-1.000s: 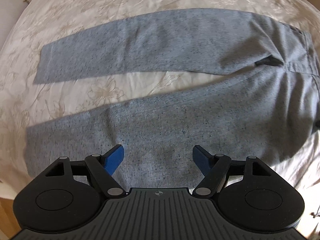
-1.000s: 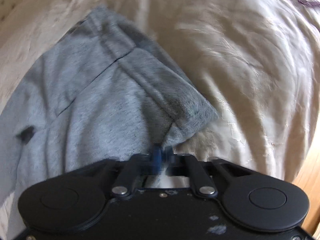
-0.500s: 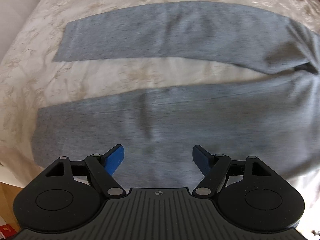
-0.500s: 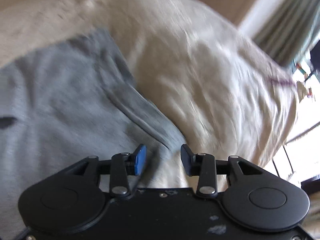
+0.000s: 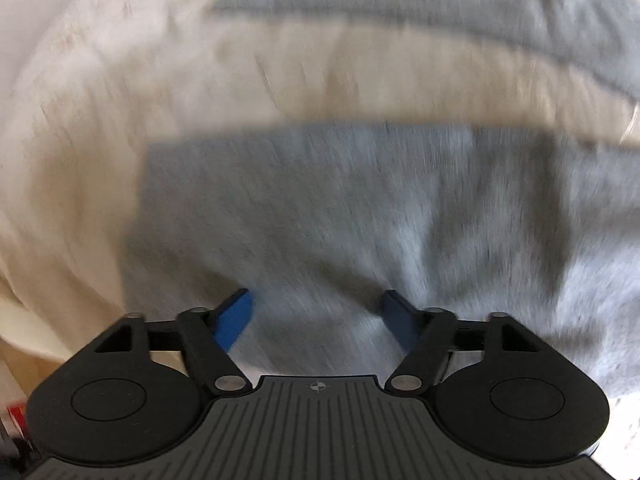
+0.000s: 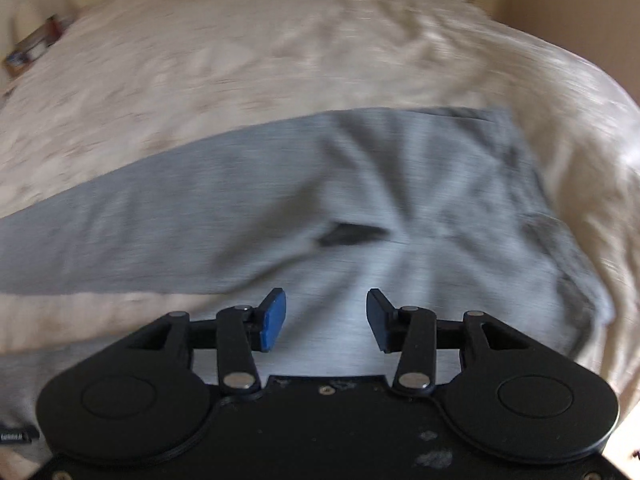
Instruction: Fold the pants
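— Writing anywhere? 
— None legible; everything's blurred. 
— Grippers? 
— Left gripper [image 5: 316, 312] and right gripper [image 6: 326, 316] both gape, empty, grey pants [image 6: 280, 200] spread on the bedspread [image 6: 240, 48] just ahead of their fingertips.

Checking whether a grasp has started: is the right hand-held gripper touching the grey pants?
Cannot tell. In the right wrist view the right hand-held gripper stands open over the grey pants, nothing between its jaws, but blur hides any gap or contact.
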Tool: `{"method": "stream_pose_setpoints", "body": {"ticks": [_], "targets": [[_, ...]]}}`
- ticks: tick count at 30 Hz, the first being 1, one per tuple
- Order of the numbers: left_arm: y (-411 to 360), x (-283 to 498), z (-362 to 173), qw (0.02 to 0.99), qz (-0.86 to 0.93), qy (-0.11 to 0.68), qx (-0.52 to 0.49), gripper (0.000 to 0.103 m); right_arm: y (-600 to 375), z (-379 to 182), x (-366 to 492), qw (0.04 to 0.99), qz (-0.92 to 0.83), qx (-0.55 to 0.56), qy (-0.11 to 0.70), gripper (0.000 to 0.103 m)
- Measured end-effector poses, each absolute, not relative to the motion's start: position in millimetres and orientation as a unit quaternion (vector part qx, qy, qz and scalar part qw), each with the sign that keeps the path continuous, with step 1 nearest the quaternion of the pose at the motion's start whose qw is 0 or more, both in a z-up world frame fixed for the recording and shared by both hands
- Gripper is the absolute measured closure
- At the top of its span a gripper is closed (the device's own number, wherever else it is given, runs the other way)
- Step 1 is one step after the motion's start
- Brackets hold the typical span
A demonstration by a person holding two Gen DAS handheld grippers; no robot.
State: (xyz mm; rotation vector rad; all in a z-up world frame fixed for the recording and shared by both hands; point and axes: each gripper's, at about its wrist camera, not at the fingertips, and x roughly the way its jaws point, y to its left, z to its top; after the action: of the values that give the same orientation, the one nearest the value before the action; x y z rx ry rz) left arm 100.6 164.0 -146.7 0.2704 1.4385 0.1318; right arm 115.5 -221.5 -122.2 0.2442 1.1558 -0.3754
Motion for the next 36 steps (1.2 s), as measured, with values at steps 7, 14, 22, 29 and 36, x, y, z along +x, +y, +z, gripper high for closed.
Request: {"method": "stream_pose_setpoints", "body": {"ticks": [7,14,22,29,36], "targets": [[196.7,178.1,-101.1,0.804,0.045,0.584,0.099,0.036,-155.4,-117.0,153.4,0.825,-0.126,0.102,0.541,0.055],[230.1,273.6,-115.8,0.826,0.048,0.549,0.118,0.036,-107.8,-121.0,164.0,0.823,-0.113,0.097,0.548,0.054],[234.1,315.4,-173.0,0.796,0.011,0.583,0.162,0.033,-72.5,-130.7,151.8,0.805,-0.129,0.107,0.569,0.054],[214.8,303.0,-151.6,0.817,0.008,0.545,0.188,0.101,-53.6,-135.8,146.7,0.791,-0.138,0.107,0.586,0.053],[271.7,332.5,-152.2,0.81,0.126,0.535,0.205,0.103,-50.1,-136.3,162.6,0.793,-0.123,0.104,0.587,0.053]]}}
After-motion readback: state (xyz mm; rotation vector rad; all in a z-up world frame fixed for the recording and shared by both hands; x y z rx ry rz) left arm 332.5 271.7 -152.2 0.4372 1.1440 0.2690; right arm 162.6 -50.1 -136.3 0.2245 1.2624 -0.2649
